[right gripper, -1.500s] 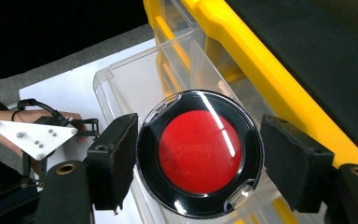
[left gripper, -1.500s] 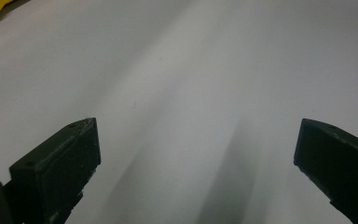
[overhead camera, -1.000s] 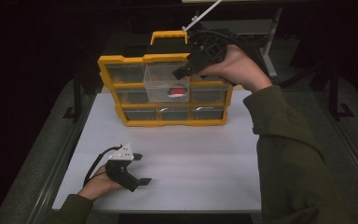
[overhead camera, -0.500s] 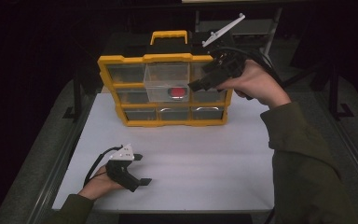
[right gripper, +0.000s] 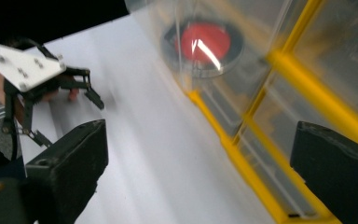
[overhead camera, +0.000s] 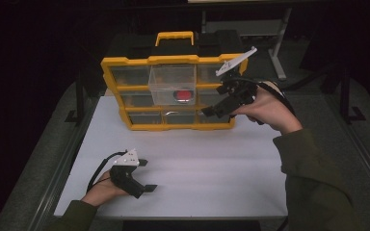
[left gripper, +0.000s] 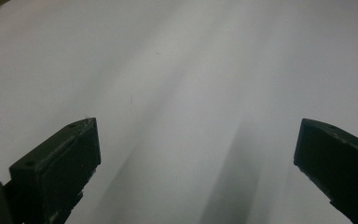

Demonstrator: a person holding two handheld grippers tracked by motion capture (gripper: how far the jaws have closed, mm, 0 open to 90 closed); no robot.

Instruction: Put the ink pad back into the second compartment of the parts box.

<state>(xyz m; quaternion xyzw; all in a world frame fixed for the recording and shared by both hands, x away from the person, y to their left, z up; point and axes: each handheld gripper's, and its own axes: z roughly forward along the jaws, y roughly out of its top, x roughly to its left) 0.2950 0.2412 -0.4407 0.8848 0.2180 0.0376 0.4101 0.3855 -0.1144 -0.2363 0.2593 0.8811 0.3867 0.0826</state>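
The right gripper has come down from the upper drawers of the yellow organiser to its lower right corner, and its jaws have just been opening; they stand wide now with nothing between them. The clear drawer sticks out from the middle of the cabinet, a red piece lying inside it, so I'd judge the drop-off or the pull is done and the hand is backing off, with the drawer not yet pushed home. The right forearm reaches in from the near right, wrist bent, jaws pointing left across the cabinet front. The left gripper rests low on the white table, near the front edge, jaws spread and empty
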